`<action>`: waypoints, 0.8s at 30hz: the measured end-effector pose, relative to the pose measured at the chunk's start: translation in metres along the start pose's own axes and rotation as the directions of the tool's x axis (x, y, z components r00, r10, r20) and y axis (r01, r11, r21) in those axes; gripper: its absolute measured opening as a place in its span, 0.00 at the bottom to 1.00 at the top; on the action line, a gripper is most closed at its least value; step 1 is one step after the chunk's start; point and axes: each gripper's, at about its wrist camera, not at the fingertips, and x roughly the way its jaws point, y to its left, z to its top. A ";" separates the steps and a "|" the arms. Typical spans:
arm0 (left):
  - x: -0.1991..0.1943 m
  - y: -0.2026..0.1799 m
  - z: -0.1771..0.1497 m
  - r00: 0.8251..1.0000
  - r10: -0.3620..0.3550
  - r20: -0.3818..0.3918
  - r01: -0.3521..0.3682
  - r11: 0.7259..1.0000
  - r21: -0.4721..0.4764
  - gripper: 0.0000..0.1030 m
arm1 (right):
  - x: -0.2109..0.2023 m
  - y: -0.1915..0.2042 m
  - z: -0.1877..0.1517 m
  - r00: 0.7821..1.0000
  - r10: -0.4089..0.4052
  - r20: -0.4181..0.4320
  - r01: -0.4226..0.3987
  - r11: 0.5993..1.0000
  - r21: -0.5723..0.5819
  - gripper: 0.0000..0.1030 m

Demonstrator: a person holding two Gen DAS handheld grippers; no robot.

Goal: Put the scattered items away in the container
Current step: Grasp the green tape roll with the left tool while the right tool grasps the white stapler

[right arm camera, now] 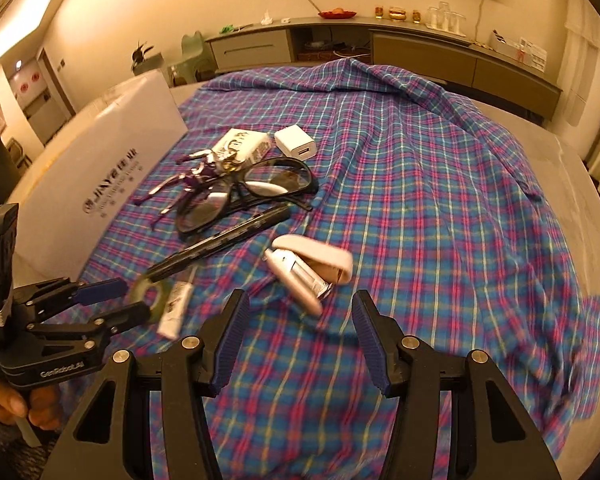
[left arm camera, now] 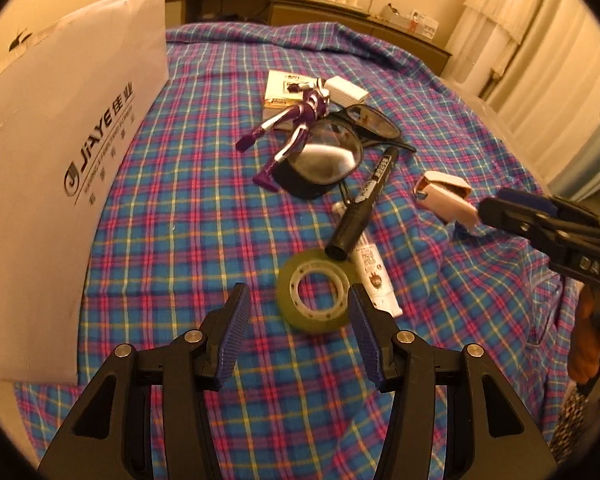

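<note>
On the plaid cloth lie a roll of clear tape (left arm camera: 315, 295), a white tube (left arm camera: 374, 276), a black marker (left arm camera: 364, 204), black glasses (left arm camera: 342, 142), a purple figure (left arm camera: 292, 128), a small card box (left arm camera: 286, 90), a white charger (left arm camera: 346, 90) and a pink stapler (left arm camera: 446, 196). My left gripper (left arm camera: 298, 334) is open, just short of the tape roll. My right gripper (right arm camera: 298, 334) is open, just short of the stapler (right arm camera: 314, 270). The white container box (left arm camera: 56, 152) stands at the left.
The cloth (right arm camera: 440, 200) is rumpled at the far and right sides over a round table. A long sideboard (right arm camera: 420, 46) with glassware runs along the far wall. Curtains (left arm camera: 532, 40) hang at the right. The left gripper also shows in the right wrist view (right arm camera: 120, 300).
</note>
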 end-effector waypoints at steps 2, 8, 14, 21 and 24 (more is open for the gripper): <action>0.002 -0.001 0.002 1.000 -0.001 0.011 0.001 1.000 0.006 0.54 | 0.009 -0.002 0.005 1.000 -0.004 -0.011 0.004 1.000 -0.017 0.59; 0.007 -0.010 0.002 0.998 0.008 0.054 -0.010 0.999 0.035 0.56 | 0.038 -0.006 0.009 0.999 -0.013 -0.045 0.012 0.999 -0.035 0.60; 0.005 -0.021 -0.003 0.995 0.016 0.094 -0.025 0.994 0.105 0.56 | 0.047 -0.005 0.004 0.999 -0.022 -0.042 0.019 0.998 -0.057 0.53; 0.004 -0.016 -0.008 0.995 0.000 0.098 -0.013 0.991 0.131 0.48 | 0.046 -0.010 0.000 0.999 0.001 -0.043 -0.002 0.999 -0.035 0.49; 0.000 -0.019 -0.010 0.994 0.005 0.106 -0.020 0.989 0.145 0.47 | 0.042 -0.010 -0.001 0.999 0.021 -0.039 -0.022 1.000 -0.016 0.49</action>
